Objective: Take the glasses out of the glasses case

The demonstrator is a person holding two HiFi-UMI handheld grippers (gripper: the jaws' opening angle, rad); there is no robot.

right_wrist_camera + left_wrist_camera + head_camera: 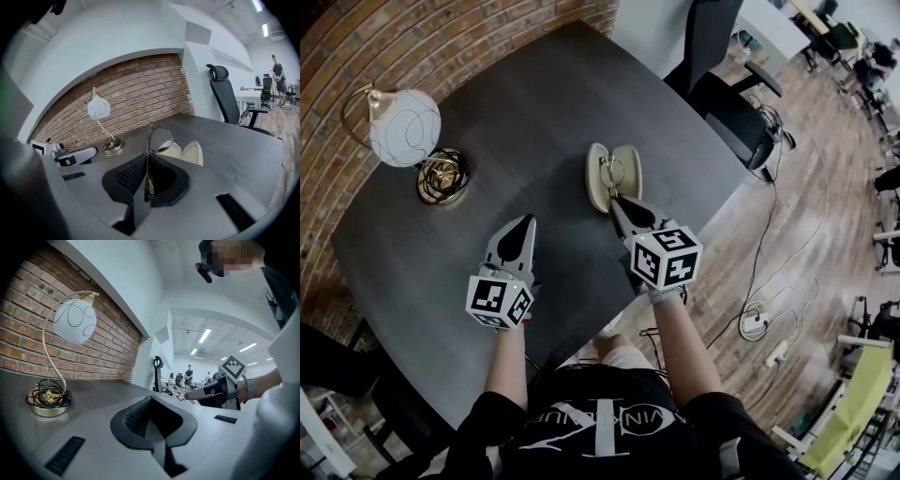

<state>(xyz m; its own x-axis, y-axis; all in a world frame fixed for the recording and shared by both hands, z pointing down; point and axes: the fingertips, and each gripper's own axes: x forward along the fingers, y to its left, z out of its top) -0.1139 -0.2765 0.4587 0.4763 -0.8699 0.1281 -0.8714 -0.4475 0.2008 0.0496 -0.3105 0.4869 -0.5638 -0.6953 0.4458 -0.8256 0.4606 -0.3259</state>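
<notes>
glasses (161, 137) sit pinched by a thin frame part in the right gripper's (148, 161) jaws, over the open case (193, 152). lift slow & straight (thin wire, cd twist). left gripper (151, 420): jaws together, empty, well apart.

White globe lamp (405, 127) on dark table (534, 112), brick wall (441, 28), black office chair (717, 42)

The table (534, 103) is bare along its near side and to the right. At far left, the lamp (405, 127) and its coiled cord (441, 178) block passage. The open case (630, 164) sits mid-table, and a chair (722, 89) crowds the far right edge.
</notes>
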